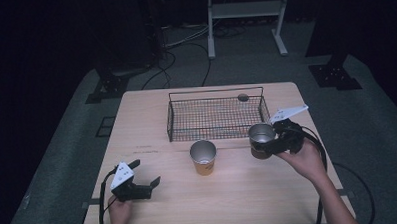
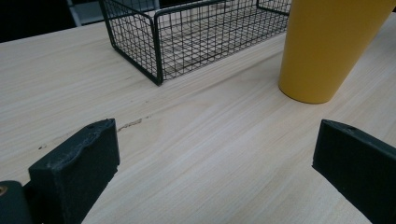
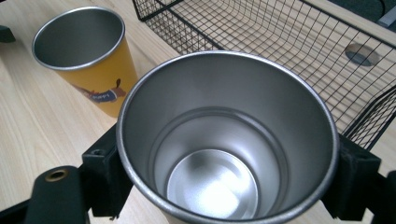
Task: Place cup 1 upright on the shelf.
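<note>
Metal cup (image 3: 227,140) clamped in right gripper (image 1: 280,139) jaws — seemingly just clear of the basket (image 1: 215,115) rim — left gripper (image 1: 146,186) jaws apart.

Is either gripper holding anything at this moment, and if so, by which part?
The right gripper clamps a metal cup by its side wall, a jaw on each side just below the rim. The left gripper holds nothing; its jaws are open.
</note>
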